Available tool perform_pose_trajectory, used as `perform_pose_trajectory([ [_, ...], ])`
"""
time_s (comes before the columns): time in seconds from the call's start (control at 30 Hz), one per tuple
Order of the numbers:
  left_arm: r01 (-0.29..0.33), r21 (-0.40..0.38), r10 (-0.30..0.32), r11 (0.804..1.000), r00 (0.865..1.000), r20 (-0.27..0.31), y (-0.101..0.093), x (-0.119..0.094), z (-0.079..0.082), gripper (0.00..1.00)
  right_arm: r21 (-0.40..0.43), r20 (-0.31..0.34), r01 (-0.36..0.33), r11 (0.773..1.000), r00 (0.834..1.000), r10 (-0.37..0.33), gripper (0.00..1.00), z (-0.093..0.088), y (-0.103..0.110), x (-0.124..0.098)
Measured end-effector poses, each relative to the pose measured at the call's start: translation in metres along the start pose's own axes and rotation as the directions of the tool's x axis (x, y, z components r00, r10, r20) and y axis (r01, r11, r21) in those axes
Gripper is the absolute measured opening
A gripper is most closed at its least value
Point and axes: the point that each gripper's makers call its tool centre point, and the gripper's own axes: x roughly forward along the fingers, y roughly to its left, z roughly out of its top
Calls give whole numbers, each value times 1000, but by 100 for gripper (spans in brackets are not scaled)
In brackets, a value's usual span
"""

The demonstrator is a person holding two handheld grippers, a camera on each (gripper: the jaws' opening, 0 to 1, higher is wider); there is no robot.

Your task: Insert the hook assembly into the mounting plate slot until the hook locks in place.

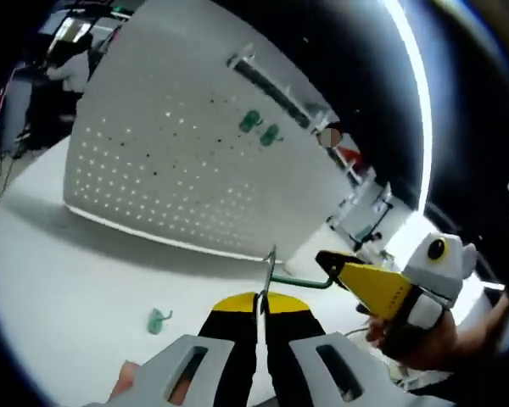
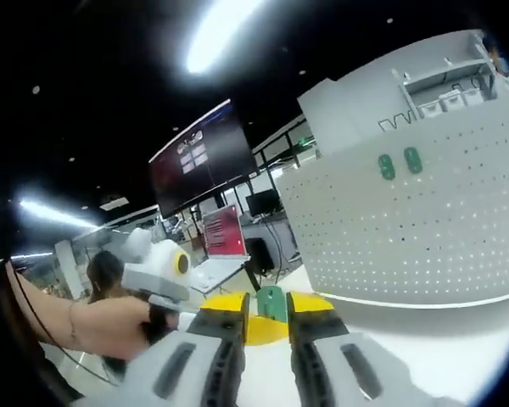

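The left claw (image 1: pixel 259 326) pinches a thin metal hook (image 1: pixel 270 270); the right claw (image 2: pixel 267 326) grips a green mounting plate (image 2: pixel 271 303). The pegboard (image 1: pixel 178 161) stands well apart, carrying 2 green plates (image 1: pixel 260 127). I'd square hook to slot, then push straight until it locks.

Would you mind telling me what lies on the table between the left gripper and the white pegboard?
In the left gripper view, the table between the left gripper and the pegboard is bare, apart from a small green clip lying off to one side.
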Motion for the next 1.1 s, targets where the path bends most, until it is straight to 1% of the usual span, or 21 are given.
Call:
perform_pose_trajectory([
  [0.03,-12,51,13,999,1000,-4,0,-1,1,1,5,1,1,1000,1000,-1,15,0,0,0],
  [0.1,-27,120,30,992,999,-28,0,-1,-1,1,21,-5,1,1000,1000,-1,15,-2,-1,1],
  [0.17,-33,192,42,981,998,-43,-4,1,-4,1,40,-18,-2,999,1000,3,14,-5,0,3],
  [0.23,-20,200,28,980,999,-36,-11,2,-5,1,53,-28,-7,999,1000,8,12,-8,2,5],
  [0.3,-13,223,20,975,999,-26,-15,3,-5,1,55,-41,4,999,999,-1,11,-12,2,6],
  [0.4,-18,239,22,971,1000,-13,-15,4,-4,1,89,-37,15,996,999,-11,8,-13,0,6],
  [0.47,-17,240,19,971,1000,-6,-16,4,-3,1,85,-35,20,996,999,-17,5,-12,0,6],
  [0.5,-3,232,4,973,1000,-5,-18,4,-4,1,69,-37,23,997,999,-21,4,-12,0,6],
  [0.57,6,209,-7,978,1000,4,-17,4,-4,1,71,-33,25,997,999,-22,4,-11,0,6],
  [0.63,-3,208,3,978,1000,-1,-13,5,-5,1,66,-40,30,997,999,-27,3,-15,1,7],
  [0.67,-17,222,18,975,1000,-6,-10,4,-7,1,63,-43,35,997,999,-32,3,-17,1,7],
  [0.77,-25,245,30,969,999,-17,-10,4,-10,1,51,-43,56,997,998,-54,1,-21,-1,7],
  [0.83,-34,269,43,963,999,-27,-6,3,-11,1,48,-47,53,997,998,-51,1,-22,1,7],
  [0.97,-41,262,55,964,997,-47,-4,4,-16,2,46,-64,64,997,996,-61,0,-26,-2,8],
  [1.03,-50,264,67,963,996,-55,-1,4,-18,2,67,-71,70,995,995,-65,0,-29,-3,9],
  [1.1,-53,271,71,961,996,-59,-1,4,-18,3,66,-76,68,995,995,-63,0,-29,-4,10],
])
